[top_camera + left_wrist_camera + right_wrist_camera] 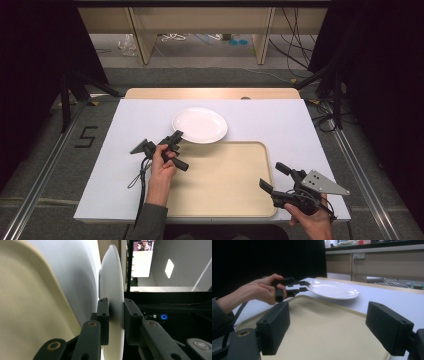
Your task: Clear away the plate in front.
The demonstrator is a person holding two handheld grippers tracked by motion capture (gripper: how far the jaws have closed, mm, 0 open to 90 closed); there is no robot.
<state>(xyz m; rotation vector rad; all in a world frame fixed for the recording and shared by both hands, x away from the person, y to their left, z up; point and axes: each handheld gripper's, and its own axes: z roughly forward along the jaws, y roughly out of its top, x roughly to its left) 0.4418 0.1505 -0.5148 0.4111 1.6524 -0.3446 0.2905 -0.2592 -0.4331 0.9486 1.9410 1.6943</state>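
the plate (200, 125) is clamped at its near rim by the left gripper (176, 137), just beyond the tray (220, 185); the right gripper (274, 179), jaws apart, is held off the tray's right corner.

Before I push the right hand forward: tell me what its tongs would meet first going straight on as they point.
Probably nothing at once: the open right tongs point over the bare tray. Farther along that line sit the left hand and the plate it grips by the rim; depth is hard to judge.
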